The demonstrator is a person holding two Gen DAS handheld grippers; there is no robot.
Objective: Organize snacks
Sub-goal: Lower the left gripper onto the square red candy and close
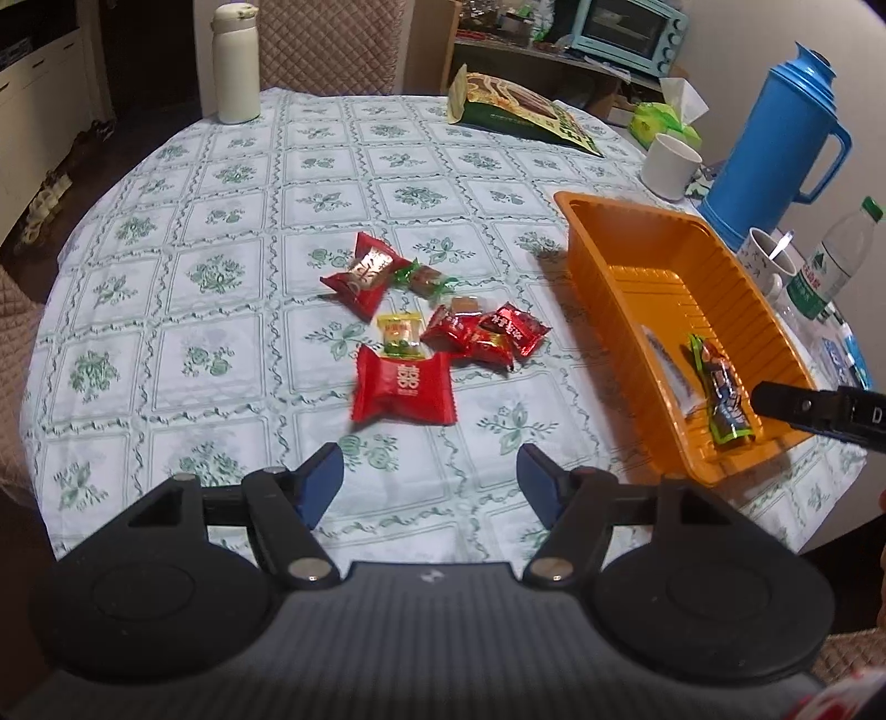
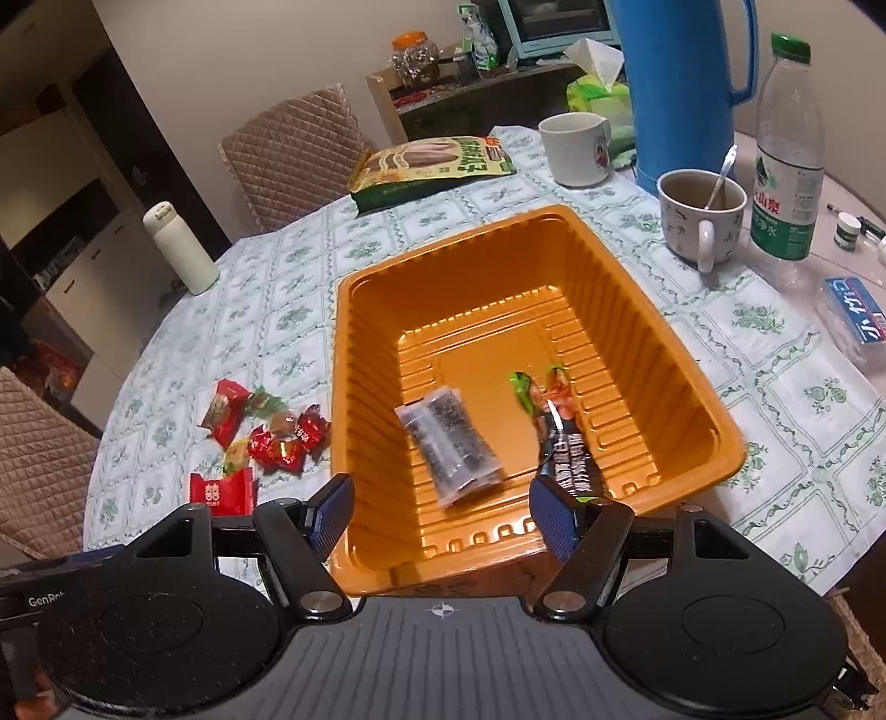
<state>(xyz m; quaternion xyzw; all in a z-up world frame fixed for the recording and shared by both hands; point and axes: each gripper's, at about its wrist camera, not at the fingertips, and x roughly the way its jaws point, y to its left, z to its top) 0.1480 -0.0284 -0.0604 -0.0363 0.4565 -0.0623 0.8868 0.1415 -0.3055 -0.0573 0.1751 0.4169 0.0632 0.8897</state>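
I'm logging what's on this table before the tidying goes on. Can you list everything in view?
Tray: one, orange, on the tablecloth, right of the loose snacks.
Packets in tray: two; a clear dark-filled one, a black-and-green one.
Loose snacks: about eight, mostly red, clustered mid-table.
Large snack bag: one, green and yellow, far side.
Flask: one, cream, far left.
Thermos jug: one, blue, behind the tray.
Mugs: two, white; one plain, one holding a spoon.
Water bottle: one, clear, green cap, right.
Tissue pack: one, green, far side.
Small blue box: one, right edge.
Toaster oven: one, pale blue, background shelf.
Chairs: quilted beige, around the table.
Left gripper: open, empty.
Right gripper: open, over the tray.
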